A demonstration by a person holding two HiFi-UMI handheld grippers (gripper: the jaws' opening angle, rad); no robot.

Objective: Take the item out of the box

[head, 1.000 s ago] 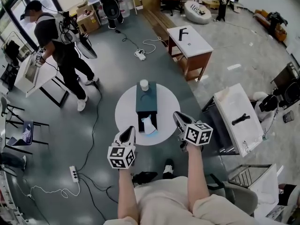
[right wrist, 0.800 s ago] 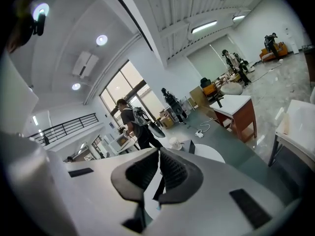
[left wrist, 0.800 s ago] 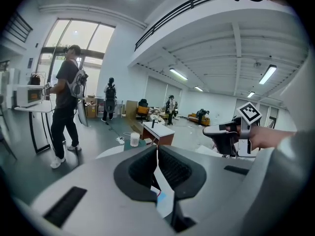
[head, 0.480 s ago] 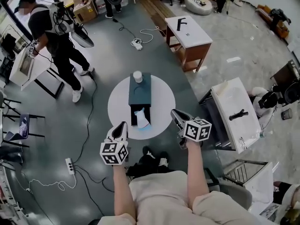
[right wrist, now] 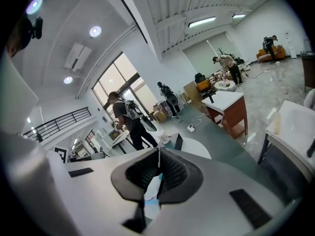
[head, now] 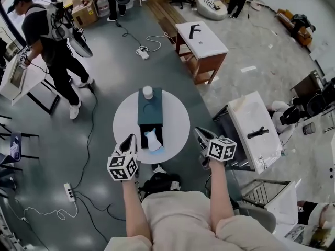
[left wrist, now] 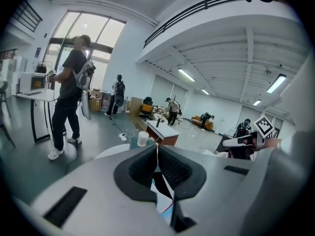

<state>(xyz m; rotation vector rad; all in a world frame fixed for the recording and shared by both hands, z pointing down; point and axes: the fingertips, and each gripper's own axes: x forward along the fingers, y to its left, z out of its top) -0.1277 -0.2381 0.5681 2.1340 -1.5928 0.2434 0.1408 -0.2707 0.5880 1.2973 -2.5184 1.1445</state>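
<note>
A dark teal box [head: 149, 111] lies on a round white table [head: 175, 120]. Its near end stands open, and a white and blue item [head: 152, 140] sits in it. A white cup [head: 147, 92] stands at the box's far end. My left gripper [head: 130, 140] hovers at the table's near left edge, shut and empty. My right gripper [head: 199, 134] hangs just off the table's near right edge, also shut and empty. In the left gripper view the pads [left wrist: 170, 168] meet, with the item [left wrist: 162, 200] visible below them. The right gripper view shows the same item [right wrist: 153, 191] beneath its closed jaws.
A person [head: 49, 41] stands at the far left by a white desk [head: 13, 80]. A wooden table with a white top [head: 201, 41] stands beyond, and a white table [head: 259, 132] at the right. Cables and a power strip [head: 68, 192] lie on the floor at the left.
The head view has drifted, so the table and box sit higher and further left in the picture. Both grippers stay shut and empty near the table's near edge.
</note>
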